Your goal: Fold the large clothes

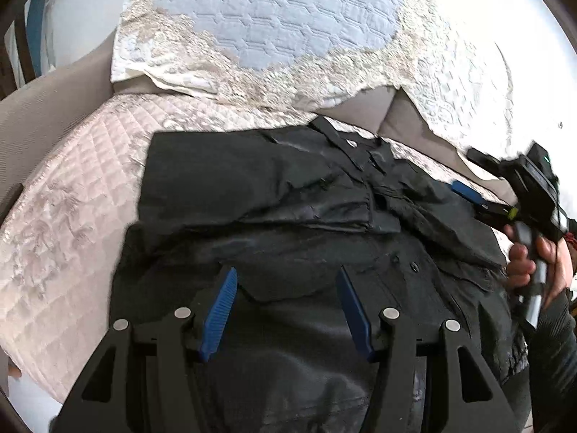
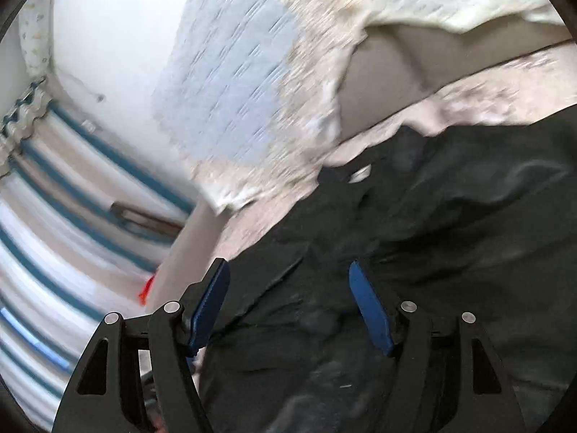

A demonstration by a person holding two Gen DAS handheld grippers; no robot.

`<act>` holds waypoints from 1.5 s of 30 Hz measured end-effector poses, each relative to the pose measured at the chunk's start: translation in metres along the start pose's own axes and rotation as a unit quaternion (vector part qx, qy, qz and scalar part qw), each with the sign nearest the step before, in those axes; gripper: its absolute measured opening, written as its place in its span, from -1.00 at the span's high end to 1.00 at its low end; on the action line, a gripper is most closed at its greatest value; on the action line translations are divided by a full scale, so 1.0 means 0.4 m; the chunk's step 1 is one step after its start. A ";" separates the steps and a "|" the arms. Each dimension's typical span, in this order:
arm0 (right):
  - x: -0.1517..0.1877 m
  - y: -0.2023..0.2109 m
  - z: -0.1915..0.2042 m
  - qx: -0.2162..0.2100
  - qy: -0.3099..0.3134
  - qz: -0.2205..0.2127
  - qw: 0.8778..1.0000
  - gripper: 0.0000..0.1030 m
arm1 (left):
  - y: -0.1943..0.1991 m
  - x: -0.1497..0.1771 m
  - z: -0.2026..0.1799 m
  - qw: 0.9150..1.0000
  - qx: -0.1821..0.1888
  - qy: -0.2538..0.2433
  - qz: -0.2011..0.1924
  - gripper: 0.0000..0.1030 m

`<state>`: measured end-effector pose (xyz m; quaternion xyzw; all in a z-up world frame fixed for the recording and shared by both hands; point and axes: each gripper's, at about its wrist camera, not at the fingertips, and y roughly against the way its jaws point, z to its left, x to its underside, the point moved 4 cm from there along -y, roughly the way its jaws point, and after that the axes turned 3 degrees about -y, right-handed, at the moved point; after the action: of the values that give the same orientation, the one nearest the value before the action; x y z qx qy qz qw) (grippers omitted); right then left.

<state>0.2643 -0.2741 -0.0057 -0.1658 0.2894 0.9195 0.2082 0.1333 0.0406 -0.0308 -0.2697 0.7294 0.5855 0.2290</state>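
Note:
A large black garment (image 1: pixel 288 198) lies crumpled and partly folded on a pink quilted sofa seat (image 1: pixel 72 198). My left gripper (image 1: pixel 286 276) hovers over the garment's near part, its blue pads wide apart with nothing pinched between them. At the right edge of the left wrist view a hand (image 1: pixel 533 256) holds my right gripper, whose blue finger (image 1: pixel 467 190) reaches over the garment's right side. The right wrist view is blurred: my right gripper (image 2: pixel 288 267) stands open above the black garment (image 2: pixel 450 216), near its edge.
A blue quilted cover with cream lace edging (image 1: pixel 274 18) drapes over the sofa backrest, with taupe upholstery (image 1: pixel 360 103) showing beneath it. White and teal striped fabric (image 2: pixel 54 252) lies left of the sofa. A dark sleeve (image 1: pixel 555 324) enters at the right.

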 end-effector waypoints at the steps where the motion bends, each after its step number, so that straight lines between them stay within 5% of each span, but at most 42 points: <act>1: -0.006 0.010 -0.030 0.041 -0.008 -0.012 0.999 -0.36 | -0.001 -0.007 0.008 1.000 -0.005 0.000 -0.002 -0.15; 3: -0.001 0.011 -0.080 0.108 -0.016 -0.007 0.994 -0.29 | -0.011 -0.024 0.025 1.000 -0.016 -0.003 -0.004 -0.15; 7: 0.023 0.060 -0.133 0.169 0.004 -0.007 0.986 -0.05 | -0.055 -0.067 0.073 0.999 -0.046 -0.003 0.002 -0.15; 14: 0.056 0.258 -0.271 0.285 0.012 -0.018 0.958 0.04 | -0.110 -0.148 0.150 0.997 -0.074 0.000 -0.007 -0.15; 16: 0.079 0.257 -0.335 0.312 0.002 0.022 0.950 0.54 | -0.168 -0.145 0.161 0.997 -0.072 0.003 0.017 -0.16; 18: 0.082 0.263 -0.346 0.319 0.008 0.025 0.947 0.66 | -0.232 -0.128 0.167 0.996 -0.072 0.005 0.049 -0.16; 21: 0.070 0.295 -0.310 0.308 0.013 0.005 0.951 0.66 | -0.263 -0.112 0.161 0.993 -0.095 -0.017 0.062 -0.16; 23: 0.064 0.315 -0.287 0.316 0.034 -0.011 0.948 0.65 | -0.232 -0.117 0.144 0.996 -0.074 -0.020 0.053 -0.16; 27: 0.084 0.280 -0.362 0.332 0.015 0.034 0.942 0.67 | -0.232 -0.111 0.142 0.994 -0.084 -0.033 0.056 -0.16; 30: 0.080 0.297 -0.330 0.334 0.021 0.018 0.942 0.64 | -0.257 -0.104 0.156 0.993 -0.087 -0.030 0.073 -0.17; 32: 0.088 0.320 -0.287 0.322 0.034 0.005 0.946 0.51 | -0.224 -0.104 0.145 0.994 -0.083 -0.021 0.068 -0.17; 34: 0.109 0.342 -0.249 0.312 0.044 0.002 0.949 0.16 | -0.173 -0.092 0.129 0.996 -0.064 -0.012 0.053 -0.17; 40: 0.219 0.426 -0.179 0.273 0.055 -0.006 0.960 -0.15 | -0.028 0.021 0.106 0.998 -0.047 -0.011 0.033 -0.17; 45: 0.280 0.481 -0.195 0.291 0.051 -0.007 0.955 -0.19 | 0.049 0.110 0.129 0.997 -0.071 -0.012 0.030 -0.18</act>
<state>0.0905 -0.4324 -0.0246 -0.1466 0.5531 0.7846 0.2389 0.0883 0.0889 -0.0560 -0.2565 0.6912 0.6453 0.2003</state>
